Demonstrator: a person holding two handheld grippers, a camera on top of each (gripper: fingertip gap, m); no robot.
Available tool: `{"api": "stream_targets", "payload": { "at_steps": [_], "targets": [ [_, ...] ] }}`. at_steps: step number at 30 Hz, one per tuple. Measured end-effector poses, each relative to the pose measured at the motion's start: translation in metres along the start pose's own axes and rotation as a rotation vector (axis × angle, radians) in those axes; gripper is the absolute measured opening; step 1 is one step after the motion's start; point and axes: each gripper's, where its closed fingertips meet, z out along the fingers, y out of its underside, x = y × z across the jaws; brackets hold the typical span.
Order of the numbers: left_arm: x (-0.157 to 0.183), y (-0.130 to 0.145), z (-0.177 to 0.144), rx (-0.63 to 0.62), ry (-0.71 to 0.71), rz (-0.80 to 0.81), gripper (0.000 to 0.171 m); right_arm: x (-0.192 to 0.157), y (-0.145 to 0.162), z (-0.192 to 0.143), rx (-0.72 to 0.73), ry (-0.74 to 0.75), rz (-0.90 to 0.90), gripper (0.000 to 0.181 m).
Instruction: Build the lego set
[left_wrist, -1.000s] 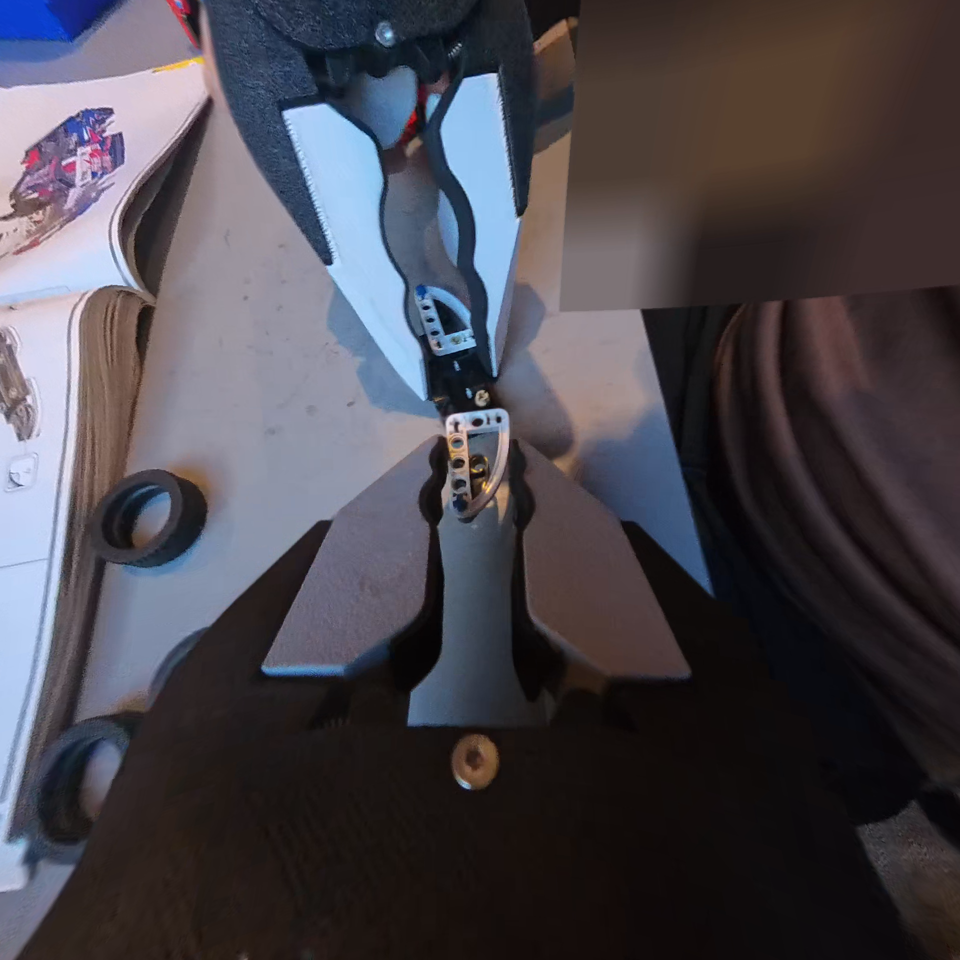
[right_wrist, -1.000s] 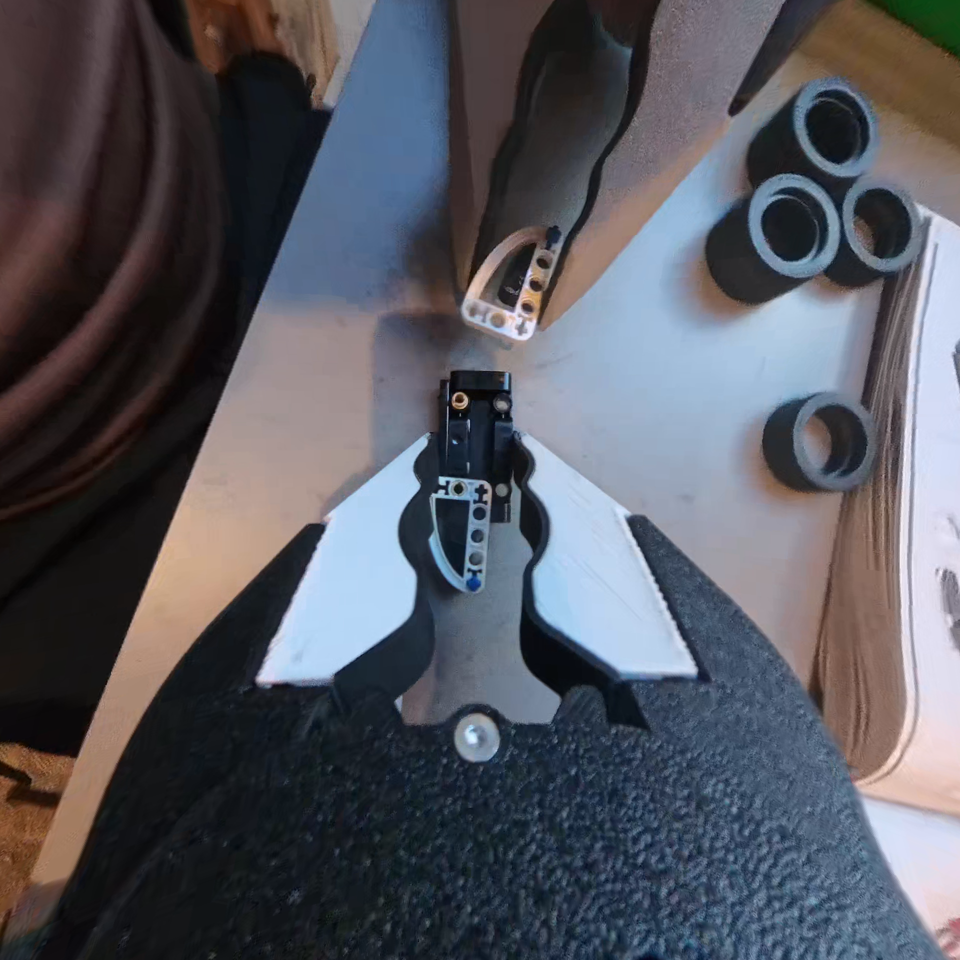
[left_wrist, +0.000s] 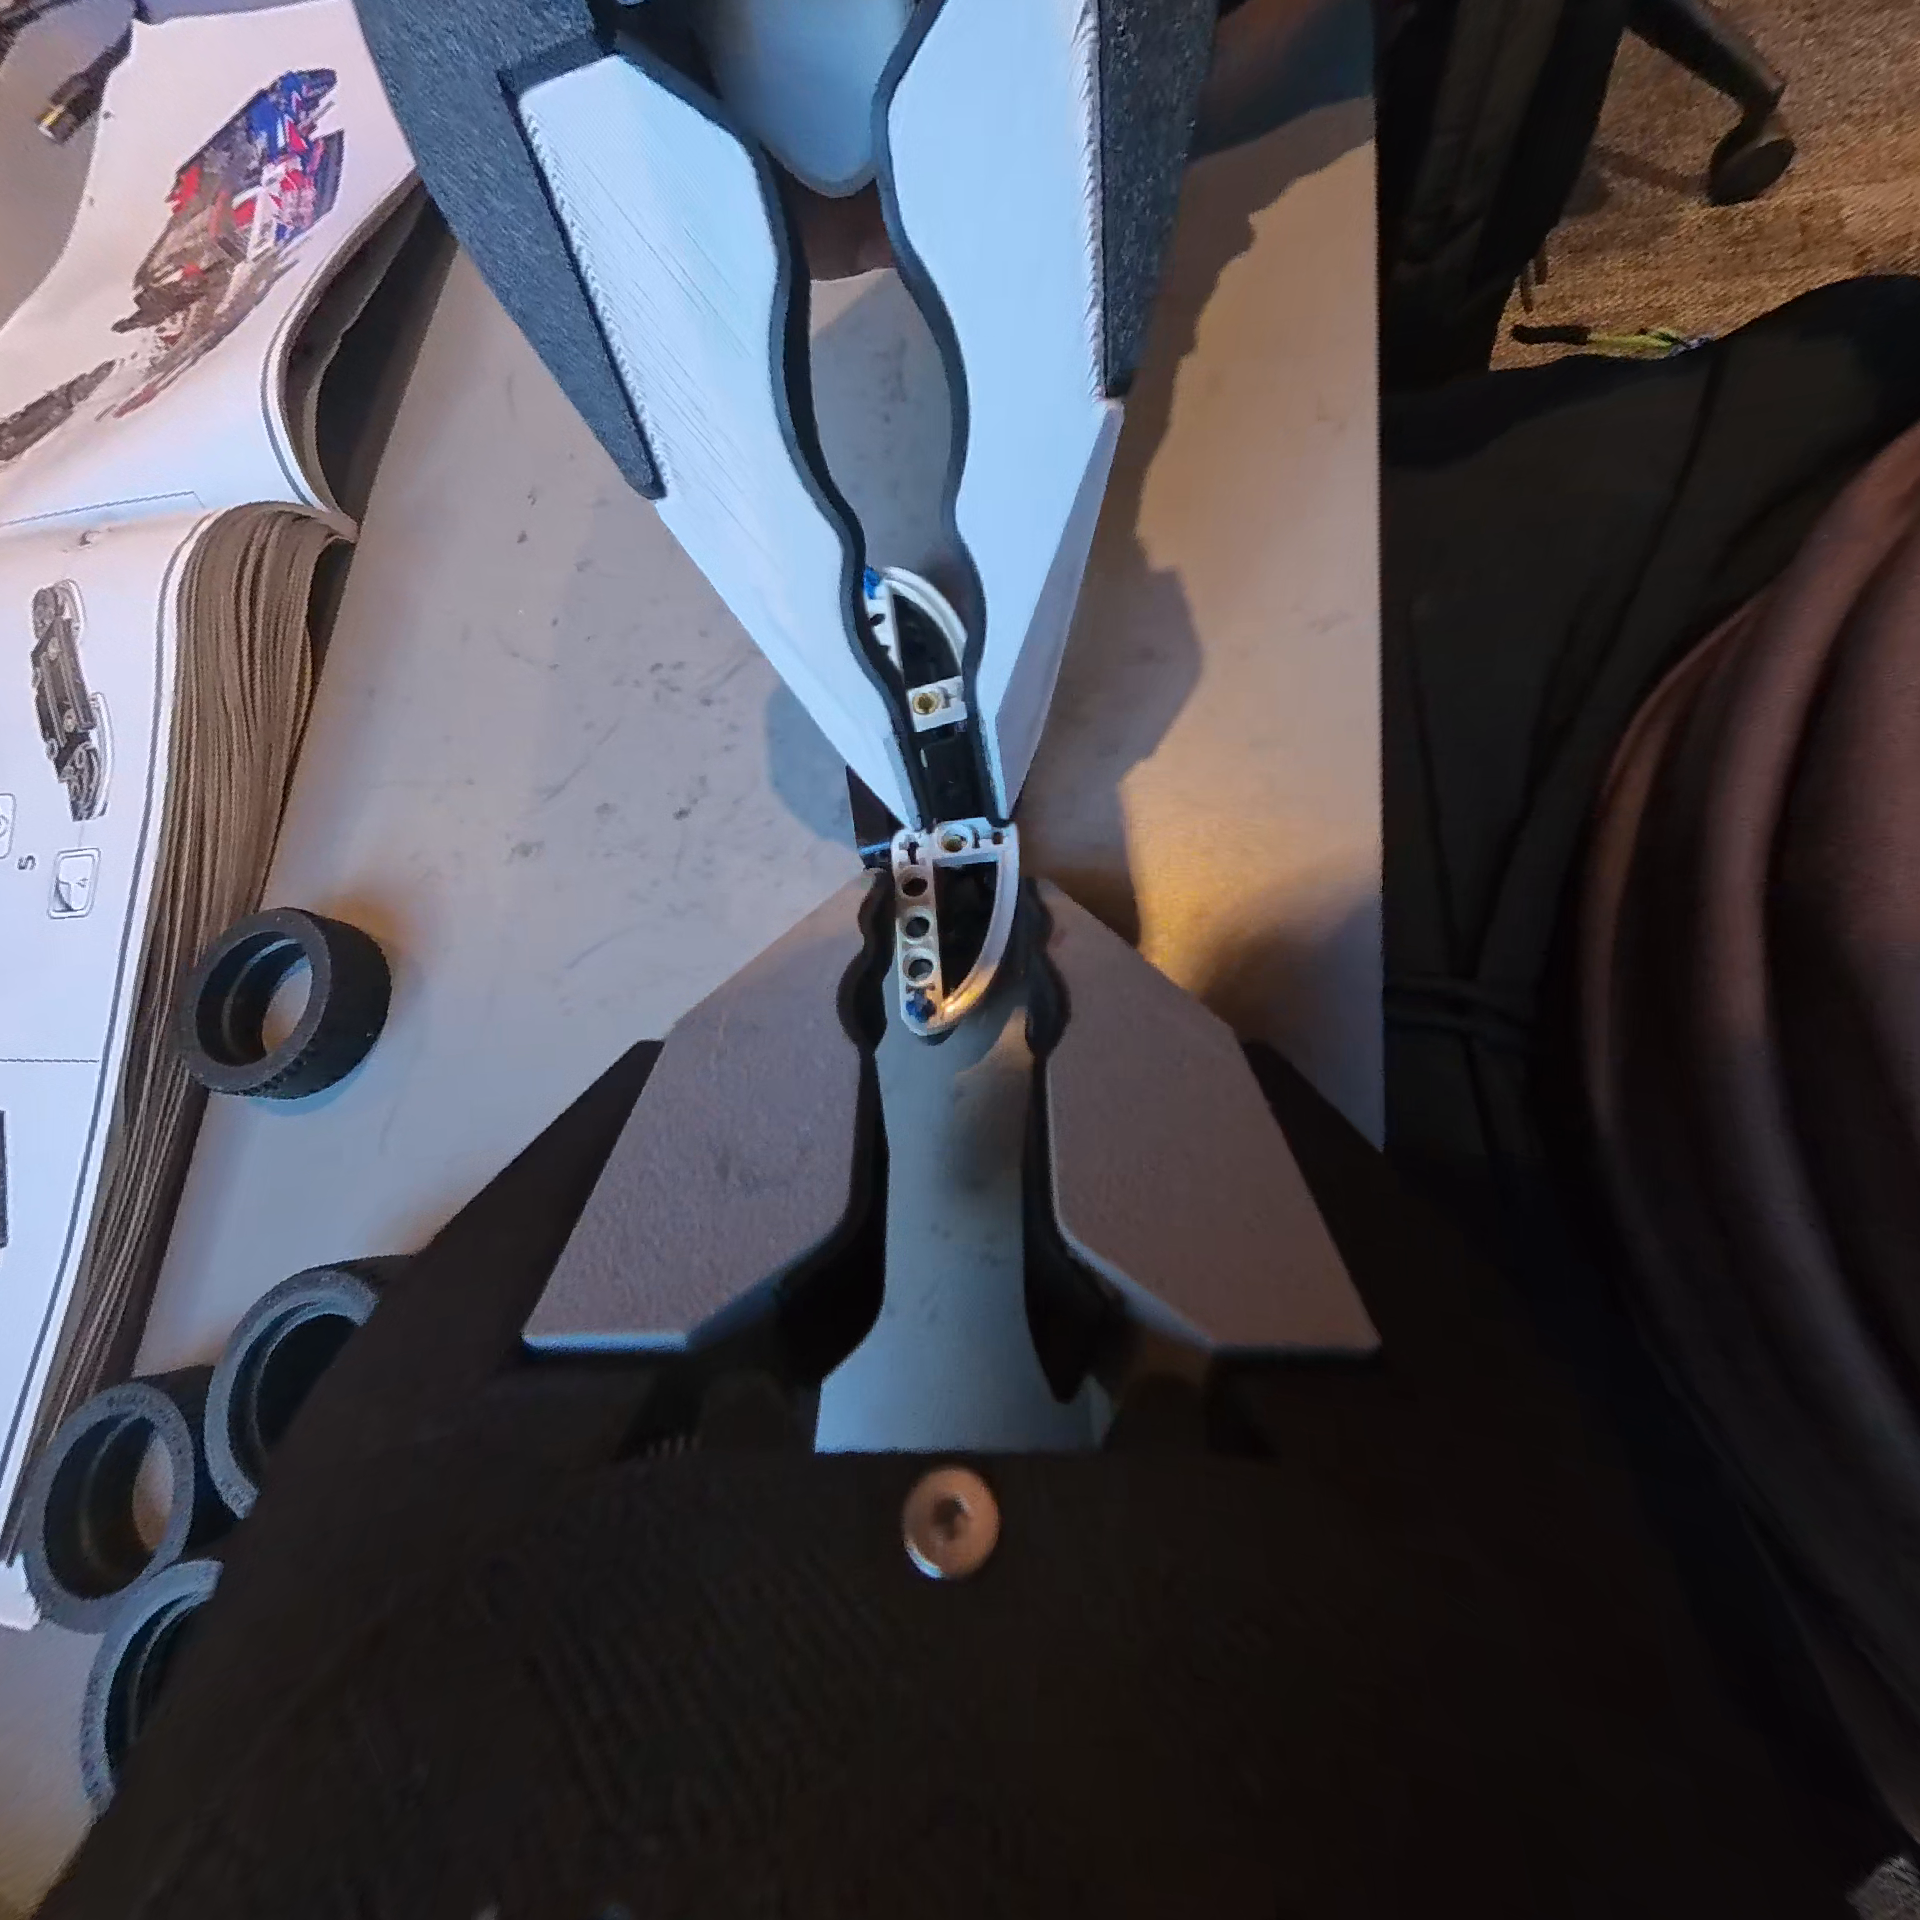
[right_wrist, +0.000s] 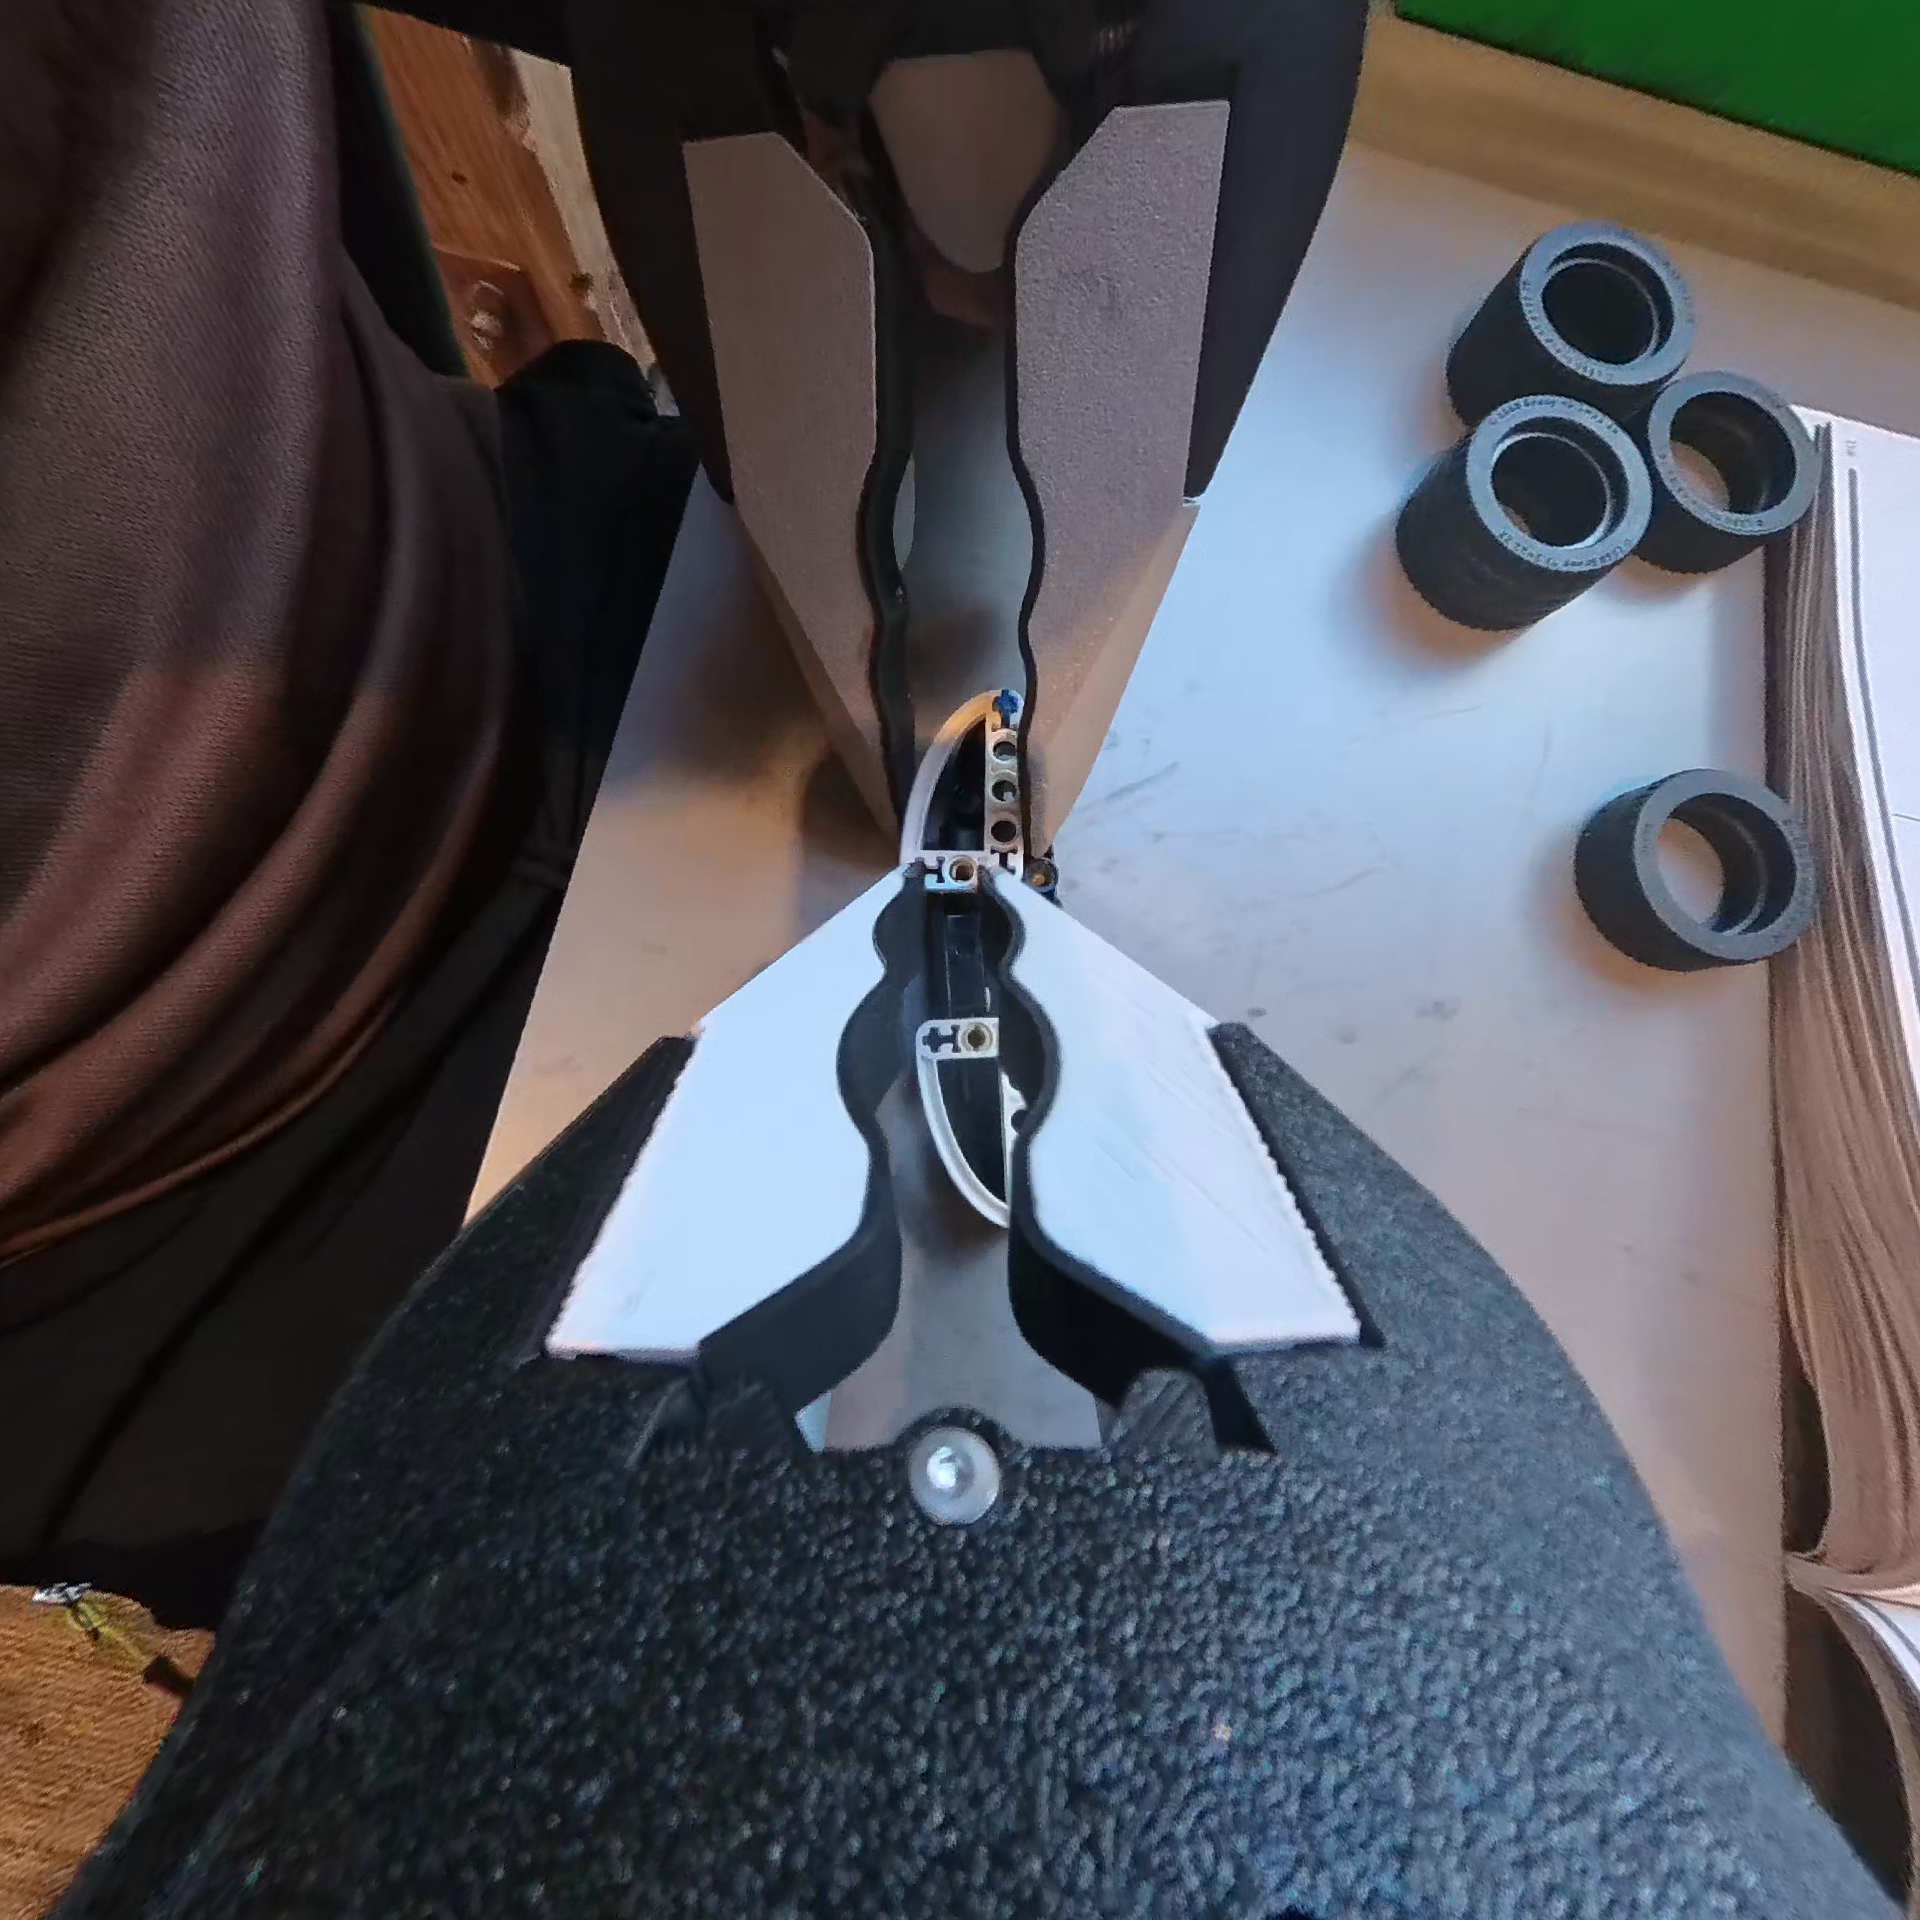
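My left gripper (left_wrist: 951, 904), with grey fingers, is shut on a white curved Lego panel (left_wrist: 914, 935) with a row of holes. My right gripper (right_wrist: 948, 883), with white fingers, is shut on a black Lego assembly (right_wrist: 961, 966) that carries a matching white curved panel (right_wrist: 951, 1039). The two grippers point tip to tip above the table. The left panel's end (right_wrist: 1003, 790) touches the front end of the black assembly. In the left wrist view the right gripper (left_wrist: 951, 810) comes in from the top. In the right wrist view the left gripper (right_wrist: 971, 821) comes in from the top.
Several black tyres lie on the pale table (left_wrist: 520, 727): one (left_wrist: 281, 1003) near the open instruction booklet (left_wrist: 94, 727), others grouped (right_wrist: 1522, 530) and one alone (right_wrist: 1694, 868). The table edge (left_wrist: 1382, 727) runs close beside the grippers; a person's dark clothing (right_wrist: 208, 727) lies beyond it. Both grippers' tips are close together, under 4 cm apart.
The two grippers have closed the gap between them. The left panel, apart from the black assembly before, now meets its end. Both cameras sit closer to the pieces.
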Motion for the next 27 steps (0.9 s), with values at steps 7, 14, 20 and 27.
{"api": "stream_targets", "payload": {
  "at_steps": [7, 14, 20, 27],
  "targets": [
    [0.000, 0.001, 0.000, 0.014, 0.055, -0.027, 0.021, 0.001, 0.000, 0.002, -0.036, -0.042, 0.085, 0.001],
    [-0.001, 0.003, 0.001, 0.019, 0.126, -0.064, 0.021, 0.003, 0.001, 0.003, -0.137, -0.055, 0.150, 0.000],
    [-0.003, 0.005, 0.003, 0.023, 0.113, 0.080, 0.020, 0.000, 0.000, 0.008, -0.225, 0.014, 0.092, 0.000],
    [-0.007, 0.003, 0.006, 0.032, 0.114, 0.095, 0.021, 0.010, 0.004, -0.002, -0.086, 0.076, 0.262, 0.000]
  ]
}}
